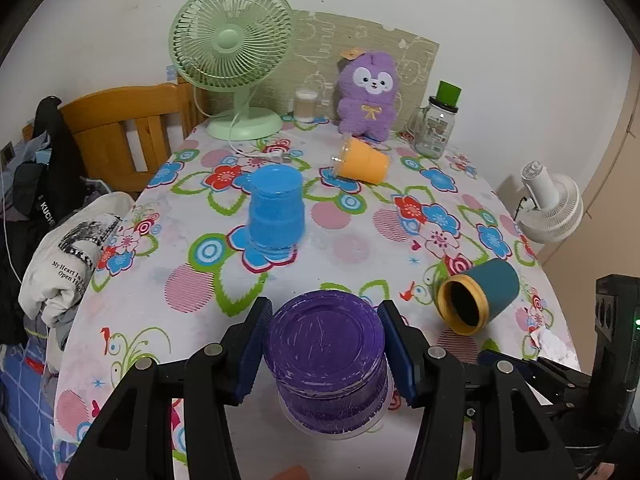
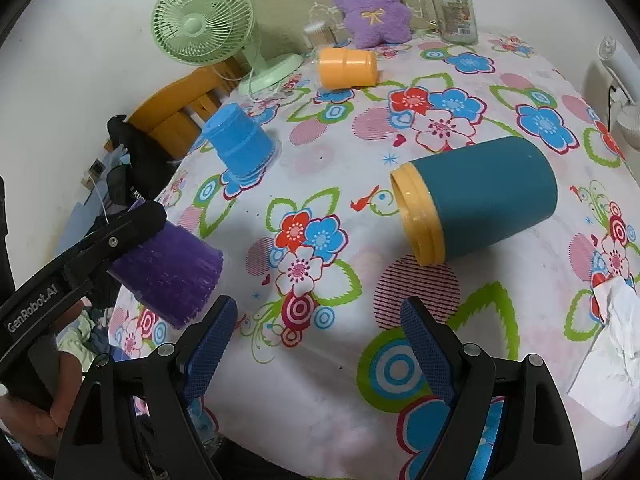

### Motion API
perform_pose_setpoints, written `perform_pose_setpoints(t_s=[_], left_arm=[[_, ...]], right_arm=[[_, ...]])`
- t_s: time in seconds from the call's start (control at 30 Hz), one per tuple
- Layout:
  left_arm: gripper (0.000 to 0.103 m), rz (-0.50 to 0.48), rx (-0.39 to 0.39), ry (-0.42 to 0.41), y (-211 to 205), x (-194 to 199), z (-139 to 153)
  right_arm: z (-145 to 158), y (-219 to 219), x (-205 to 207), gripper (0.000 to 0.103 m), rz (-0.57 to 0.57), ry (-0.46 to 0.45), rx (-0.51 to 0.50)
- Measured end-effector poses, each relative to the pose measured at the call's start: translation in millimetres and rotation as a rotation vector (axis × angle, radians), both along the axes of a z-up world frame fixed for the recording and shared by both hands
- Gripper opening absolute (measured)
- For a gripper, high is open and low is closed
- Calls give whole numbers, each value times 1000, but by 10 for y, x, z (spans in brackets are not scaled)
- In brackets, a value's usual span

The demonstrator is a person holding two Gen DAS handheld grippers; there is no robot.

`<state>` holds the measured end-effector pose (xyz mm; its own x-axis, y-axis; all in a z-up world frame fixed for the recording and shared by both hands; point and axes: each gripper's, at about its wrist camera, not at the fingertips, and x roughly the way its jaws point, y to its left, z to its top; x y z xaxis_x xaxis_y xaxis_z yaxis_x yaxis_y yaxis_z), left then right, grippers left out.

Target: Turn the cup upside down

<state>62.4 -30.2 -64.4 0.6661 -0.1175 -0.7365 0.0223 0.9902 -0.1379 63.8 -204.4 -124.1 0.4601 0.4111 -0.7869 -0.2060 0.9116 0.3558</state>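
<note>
A purple cup [image 1: 328, 364] stands upside down on the floral tablecloth [image 1: 320, 256], between the pads of my left gripper [image 1: 326, 354]; the pads sit at its sides, with a slight gap showing. It also shows in the right wrist view [image 2: 172, 276]. A blue cup [image 1: 276, 210] stands upside down mid-table. An orange cup [image 1: 362, 162] lies on its side at the back. A teal cup with a yellow rim [image 1: 478, 296] lies on its side at the right, ahead of my open, empty right gripper [image 2: 320, 344].
A green fan [image 1: 232, 52], a purple plush toy [image 1: 368, 96] and a glass jar [image 1: 438, 126] stand along the back edge. A wooden chair [image 1: 120, 136] and clothes are to the left. A crumpled tissue [image 2: 612, 352] lies at the right.
</note>
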Motion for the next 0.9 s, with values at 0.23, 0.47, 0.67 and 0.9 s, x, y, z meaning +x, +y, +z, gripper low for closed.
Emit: perform_pose_setpoints(t_s=[0.23, 0.47, 0.67, 0.9], left_arm=[[58, 26, 34, 7, 13, 11, -142], [74, 35, 33, 17, 15, -14, -207], [81, 42, 31, -11, 43, -62, -130], [87, 55, 23, -34, 93, -138, -31]], right_arm=[[-10, 48, -12, 86, 13, -35, -27], [-18, 36, -18, 86, 9, -38, -27], [17, 59, -41, 86, 20, -52, -27], [93, 108, -87, 86, 39, -78, -27]])
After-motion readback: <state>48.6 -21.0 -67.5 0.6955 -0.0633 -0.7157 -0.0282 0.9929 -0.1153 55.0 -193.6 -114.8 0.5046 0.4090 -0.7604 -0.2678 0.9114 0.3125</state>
